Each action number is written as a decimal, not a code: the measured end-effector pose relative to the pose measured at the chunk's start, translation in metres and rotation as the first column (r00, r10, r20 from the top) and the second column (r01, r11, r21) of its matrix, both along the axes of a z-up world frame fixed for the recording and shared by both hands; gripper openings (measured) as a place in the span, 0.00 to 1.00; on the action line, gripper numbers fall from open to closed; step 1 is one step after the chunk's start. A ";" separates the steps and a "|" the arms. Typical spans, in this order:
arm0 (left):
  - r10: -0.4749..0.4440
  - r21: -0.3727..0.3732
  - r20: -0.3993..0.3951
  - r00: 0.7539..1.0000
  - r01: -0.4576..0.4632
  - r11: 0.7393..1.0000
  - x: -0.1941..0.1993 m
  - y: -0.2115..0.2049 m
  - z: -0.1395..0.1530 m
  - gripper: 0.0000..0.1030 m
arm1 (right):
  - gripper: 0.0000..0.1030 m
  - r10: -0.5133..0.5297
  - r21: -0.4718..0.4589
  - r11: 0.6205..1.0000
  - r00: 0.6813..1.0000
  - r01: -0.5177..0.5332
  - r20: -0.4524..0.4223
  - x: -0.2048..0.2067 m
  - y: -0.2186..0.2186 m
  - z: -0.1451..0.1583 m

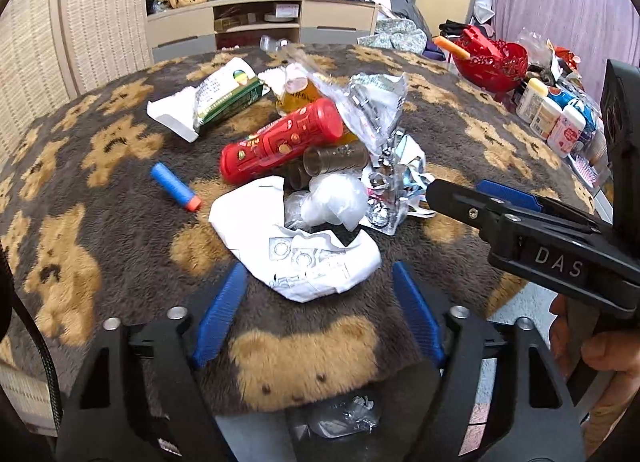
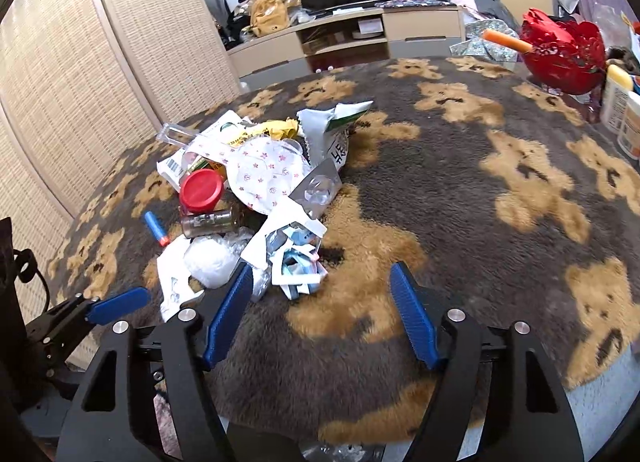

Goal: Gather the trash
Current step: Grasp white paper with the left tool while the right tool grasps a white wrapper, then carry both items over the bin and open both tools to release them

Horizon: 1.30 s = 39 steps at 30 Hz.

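- Blue ribbed pads are carried by the left tongs (image 1: pixel 316 312), whose jaws are spread apart with nothing gripped; only the brown plush blanket with tan bear shapes (image 1: pixel 120 201) is seen between them.
- The right tongs (image 2: pixel 322 312) are likewise held apart and empty, above the same blanket, with their left pad beside the near edge of the trash pile.
- In the left wrist view the right tongs are seen from the side, reaching in toward the right edge of the pile, with a person's hand (image 1: pixel 600 358) on the grip.
- The trash is heaped in one pile on the blanket-covered surface, ahead of both tongs.
- Nearest the left tongs lies a crumpled white paper sheet (image 1: pixel 296 254), with a crumpled clear plastic wad (image 1: pixel 332 201) touching its far side.
- A red plastic bottle lying on its side (image 1: pixel 280 141) is found at the middle of the pile, beside a small smoky transparent cylinder (image 1: pixel 336 159).
- A torn silver foil wrapper (image 1: pixel 376 109) is placed to the right of the bottle, and a green and white carton (image 1: pixel 228 95) to its far left.
- A blue foam dart with an orange tip (image 1: pixel 176 191) lies apart, left of the pile.
- A red openwork bowl (image 1: pixel 492 59) and several white bottles (image 1: pixel 556 117) stand at the far right edge.
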<state>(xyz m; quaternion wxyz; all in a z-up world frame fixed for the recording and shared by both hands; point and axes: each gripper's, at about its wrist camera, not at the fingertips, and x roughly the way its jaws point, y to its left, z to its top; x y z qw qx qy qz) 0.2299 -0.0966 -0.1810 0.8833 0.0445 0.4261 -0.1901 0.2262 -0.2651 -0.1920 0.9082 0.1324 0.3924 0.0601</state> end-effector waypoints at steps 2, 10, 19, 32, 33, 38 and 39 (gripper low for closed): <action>-0.001 -0.005 -0.019 1.000 0.000 1.000 0.007 0.002 -0.005 0.55 | 0.63 0.009 0.006 1.000 1.000 -0.009 -0.005 0.005 0.001 -0.003; 0.009 -0.036 -0.050 0.999 -0.011 0.999 0.017 0.017 -0.011 0.09 | 0.24 0.044 0.018 0.999 0.999 -0.044 -0.019 0.011 0.010 -0.007; 0.024 -0.056 -0.028 0.999 -0.025 0.998 0.000 0.032 0.007 0.04 | 0.22 0.018 0.000 1.000 1.000 -0.018 0.024 -0.014 0.004 0.015; -0.005 -0.104 0.009 1.000 0.006 0.995 -0.091 0.039 0.057 0.04 | 0.22 0.045 -0.028 0.999 0.996 -0.043 0.082 -0.101 0.014 0.066; -0.007 -0.104 0.014 1.000 0.009 0.995 -0.100 0.039 0.060 0.04 | 0.22 0.047 -0.034 0.998 0.995 -0.045 0.084 -0.109 0.015 0.068; -0.012 -0.103 0.021 1.000 0.014 0.995 -0.135 0.039 0.067 0.04 | 0.22 0.046 -0.039 0.998 0.996 -0.043 0.079 -0.142 0.017 0.070; -0.010 -0.103 0.020 1.000 0.012 0.995 -0.139 0.039 0.067 0.04 | 0.22 0.042 -0.040 0.998 0.996 -0.039 0.075 -0.148 0.017 0.069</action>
